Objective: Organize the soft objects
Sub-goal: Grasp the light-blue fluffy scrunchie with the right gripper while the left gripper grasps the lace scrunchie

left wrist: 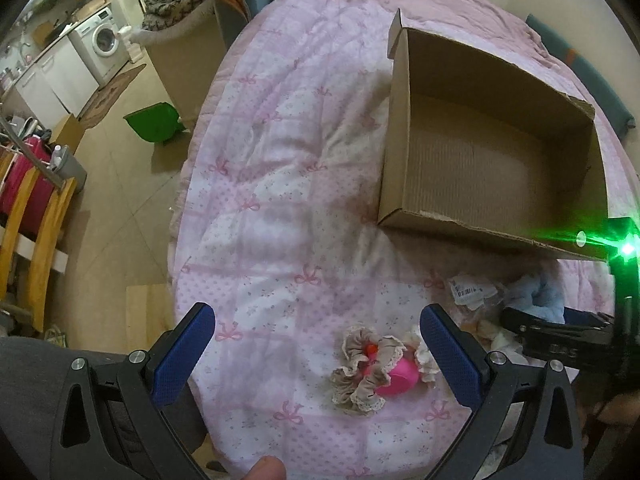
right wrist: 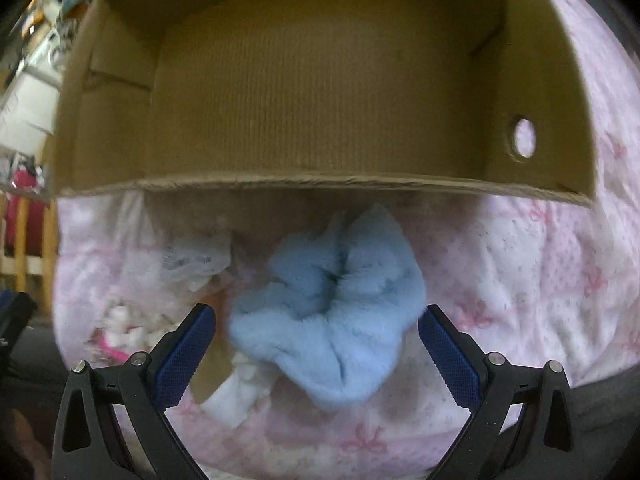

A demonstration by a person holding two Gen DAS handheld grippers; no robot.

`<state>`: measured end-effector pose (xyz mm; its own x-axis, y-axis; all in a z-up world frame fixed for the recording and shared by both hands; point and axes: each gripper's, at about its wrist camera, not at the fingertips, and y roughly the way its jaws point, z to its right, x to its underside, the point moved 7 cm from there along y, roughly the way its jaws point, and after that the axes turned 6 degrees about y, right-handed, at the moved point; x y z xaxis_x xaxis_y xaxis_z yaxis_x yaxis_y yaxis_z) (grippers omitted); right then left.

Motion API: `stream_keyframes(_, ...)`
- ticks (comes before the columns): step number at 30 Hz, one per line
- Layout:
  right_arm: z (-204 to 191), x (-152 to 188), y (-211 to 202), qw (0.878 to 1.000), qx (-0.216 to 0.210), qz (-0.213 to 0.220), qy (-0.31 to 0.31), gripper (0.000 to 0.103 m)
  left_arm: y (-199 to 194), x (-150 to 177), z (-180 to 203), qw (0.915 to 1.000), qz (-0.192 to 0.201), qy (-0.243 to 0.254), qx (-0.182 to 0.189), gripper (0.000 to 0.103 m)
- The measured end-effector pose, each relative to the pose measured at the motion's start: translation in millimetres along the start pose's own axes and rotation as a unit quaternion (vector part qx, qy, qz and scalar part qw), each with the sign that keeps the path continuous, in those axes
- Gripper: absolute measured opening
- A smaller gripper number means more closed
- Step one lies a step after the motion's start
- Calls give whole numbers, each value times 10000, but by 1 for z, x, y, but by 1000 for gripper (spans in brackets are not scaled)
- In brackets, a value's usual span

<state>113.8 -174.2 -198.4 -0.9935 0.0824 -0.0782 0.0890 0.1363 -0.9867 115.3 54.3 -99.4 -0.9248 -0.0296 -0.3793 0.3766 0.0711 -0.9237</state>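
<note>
An open cardboard box (left wrist: 404,128) lies on a pink quilt (left wrist: 280,184), empty inside; it also fills the top of the right wrist view (right wrist: 320,182). A fluffy blue scrunchie (right wrist: 332,312) lies on the quilt just in front of the box, between the open fingers of my right gripper (right wrist: 318,320); it shows in the left wrist view too (left wrist: 536,296). A beige lace scrunchie with a pink part (left wrist: 376,368) lies near the right finger of my open, empty left gripper (left wrist: 318,320). The right gripper's body (left wrist: 560,336) shows at the right.
A plastic packet with a barcode label (left wrist: 468,292) and white soft items (right wrist: 236,392) lie beside the blue scrunchie. The bed's left edge drops to a floor with a green dustpan (left wrist: 154,122), wooden chair (left wrist: 40,248) and washing machine (left wrist: 102,42).
</note>
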Motion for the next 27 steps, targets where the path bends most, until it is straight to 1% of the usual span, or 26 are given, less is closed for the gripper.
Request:
stream_keyframes(1,-1,0,4,10000,72,-8,-52,93,1,0,0,10000,-3,5,18,102)
stream_keyframes(2,-1,1,7,9999,76,-36,-92,80,1,1,0,10000,-2,7,27,102)
stream_keyframes(4,2,1,9,10000,51,-32,-50,75,1,1,0,10000,-5,-2,49,102)
stream_keyframes(5,5,0,9,10000,29,-36,-12,67,1,1,-1,10000,-10,-20,63,102)
stream_keyframes(6,9,0,9,10000,-31,-42,66,62,2,1,-1,10000,-17,-41,79,102)
stream_keyframes(10,23,1,8,9972,-517,-55,532,60,4,0,1,9999,-61,-79,117,102)
stream_keyframes(11,26,2,8,9961,-616,-53,633,58,4,1,1,9999,-69,-86,119,102)
stream_keyframes(12,28,3,8,9949,-713,-60,710,49,5,1,1,9998,-86,-89,130,102)
stream_keyframes(15,30,8,7,9948,-781,19,654,41,6,3,-1,9998,-130,-115,130,102)
stream_keyframes(19,24,19,-12,9932,-1073,139,426,40,12,9,-10,9989,-303,-291,191,102)
stream_keyframes(22,10,31,-35,9901,-1347,369,129,40,17,18,-15,9973,-502,-425,331,102)
stream_keyframes(24,6,35,-49,9870,-1511,540,-18,40,20,24,-14,9959,-650,-430,467,97)
stream_keyframes(27,7,41,-55,9828,-1742,604,53,40,28,37,-6,9922,-969,-306,729,92)
